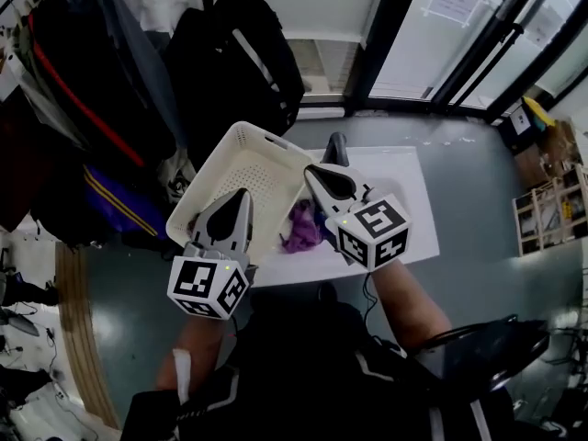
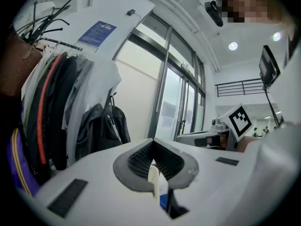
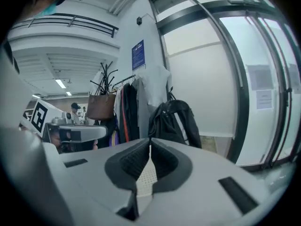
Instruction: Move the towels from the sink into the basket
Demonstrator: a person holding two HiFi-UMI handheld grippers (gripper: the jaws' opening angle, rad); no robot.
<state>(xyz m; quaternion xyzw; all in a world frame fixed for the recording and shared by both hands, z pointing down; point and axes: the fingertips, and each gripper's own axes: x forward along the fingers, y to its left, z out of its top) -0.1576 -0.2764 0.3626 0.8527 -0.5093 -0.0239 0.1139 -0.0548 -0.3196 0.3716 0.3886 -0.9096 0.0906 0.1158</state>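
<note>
Black sleeves (image 1: pixel 303 375) of the person nearest, forearms reaching out. Left gripper (image 1: pixel 239 197) is clamped on the near rim of the white basket (image 1: pixel 266 139), with a strip of perforated rim pinched between its pads. Right gripper (image 1: pixel 313 172) is closed on the basket's right rim, pads tight on the thin wall. Basket tilted, carried by both. Purple towel (image 1: pixel 301 228) lies crumpled on the white table (image 1: pixel 397 175), just beside the basket's near corner, between the two grippers, outside the basket. Farther off: black backpack (image 1: pixel 234 53), hanging coats (image 1: pixel 83 90), glass doors (image 1: pixel 459 26).
</note>
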